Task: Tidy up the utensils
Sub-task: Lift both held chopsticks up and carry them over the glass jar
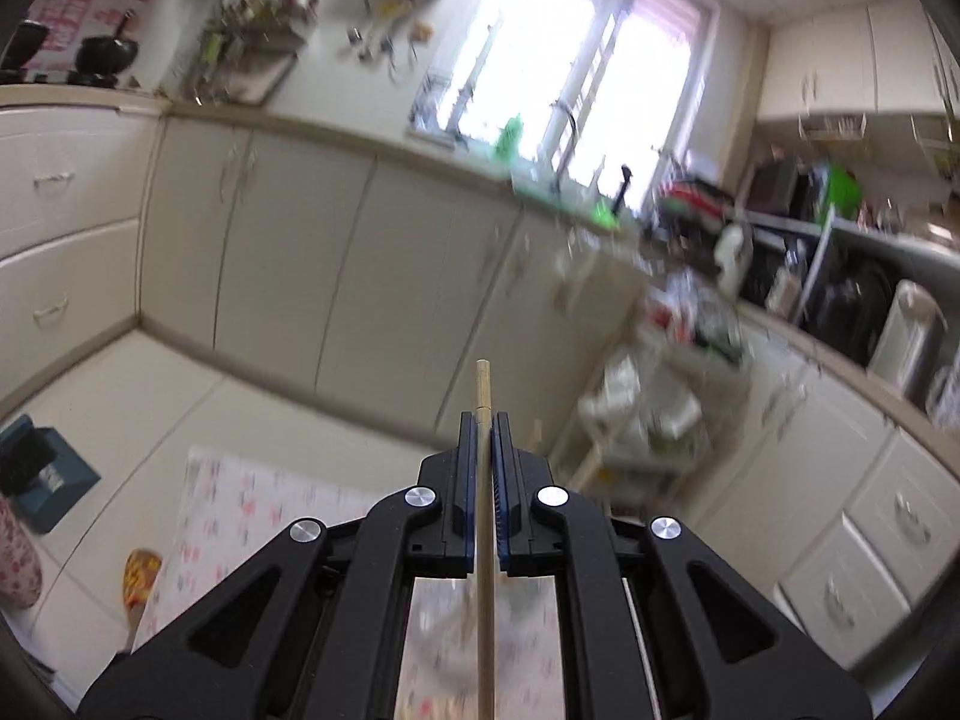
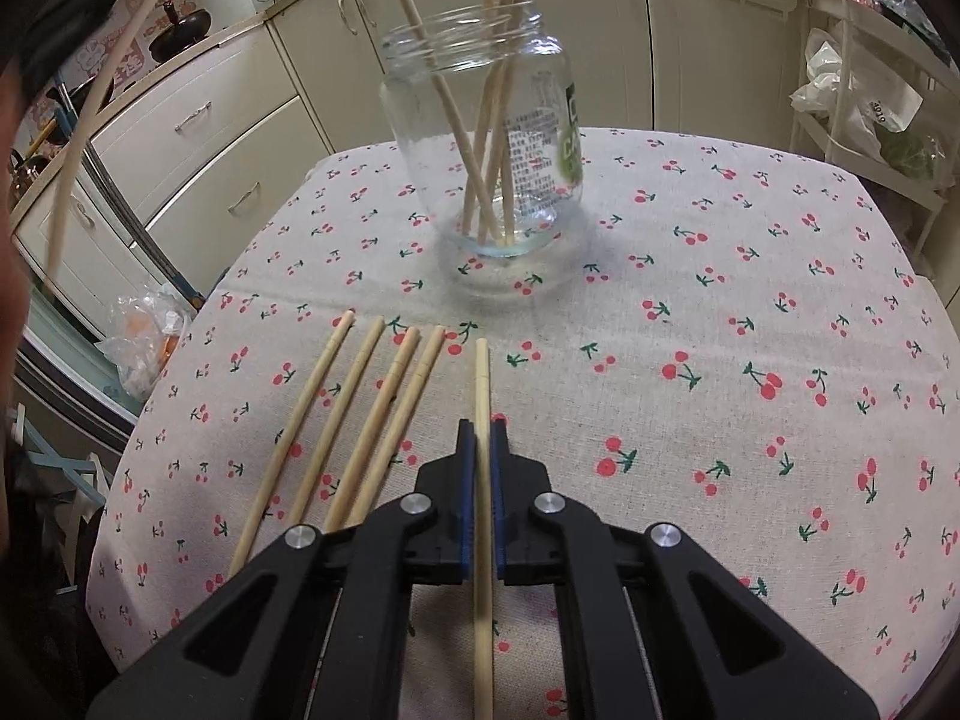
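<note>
Each tool grips one chopstick: the left tool [image 1: 483, 441] clamps a raised chopstick [image 1: 483, 396], the right tool [image 2: 482, 447] pinches another [image 2: 482, 384] low over the bench [image 2: 750, 330]. Next, I judge, each goes tip-first into the far jar [image 2: 480, 138]; four loose chopsticks [image 2: 372, 408] remain near left

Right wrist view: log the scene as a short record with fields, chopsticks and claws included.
surface: cherry-print tablecloth
container: upright glass jar, several chopsticks inside
loose chopsticks: four, lying left of the right claw
right claw: shut on a chopstick
left claw: shut on another chopstick
</note>
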Action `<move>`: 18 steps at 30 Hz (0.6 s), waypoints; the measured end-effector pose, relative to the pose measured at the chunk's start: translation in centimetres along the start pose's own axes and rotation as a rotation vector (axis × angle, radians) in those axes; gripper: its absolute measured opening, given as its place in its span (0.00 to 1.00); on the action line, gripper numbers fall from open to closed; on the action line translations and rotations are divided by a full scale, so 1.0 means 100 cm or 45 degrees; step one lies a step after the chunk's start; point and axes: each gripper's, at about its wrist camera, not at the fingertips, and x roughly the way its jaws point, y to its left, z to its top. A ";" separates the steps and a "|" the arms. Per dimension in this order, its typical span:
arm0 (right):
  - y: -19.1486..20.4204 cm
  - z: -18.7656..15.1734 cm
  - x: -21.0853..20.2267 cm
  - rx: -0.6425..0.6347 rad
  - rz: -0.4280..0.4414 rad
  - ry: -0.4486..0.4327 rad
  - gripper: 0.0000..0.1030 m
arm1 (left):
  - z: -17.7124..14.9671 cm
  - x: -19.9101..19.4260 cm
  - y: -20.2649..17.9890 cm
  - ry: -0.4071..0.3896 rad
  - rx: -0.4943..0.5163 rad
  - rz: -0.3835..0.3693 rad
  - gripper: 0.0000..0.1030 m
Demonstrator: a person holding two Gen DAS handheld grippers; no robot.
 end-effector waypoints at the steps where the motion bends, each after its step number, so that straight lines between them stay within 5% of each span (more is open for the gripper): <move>1: 0.001 0.000 0.000 -0.010 -0.007 -0.003 0.06 | 0.008 0.005 -0.001 -0.047 -0.023 0.013 0.05; 10: 0.000 -0.001 0.000 0.000 0.002 -0.011 0.06 | 0.043 0.037 -0.005 -0.249 -0.136 0.066 0.05; 18: -0.006 -0.002 -0.002 0.039 0.029 -0.014 0.06 | 0.030 0.060 -0.033 -0.344 -0.033 0.092 0.05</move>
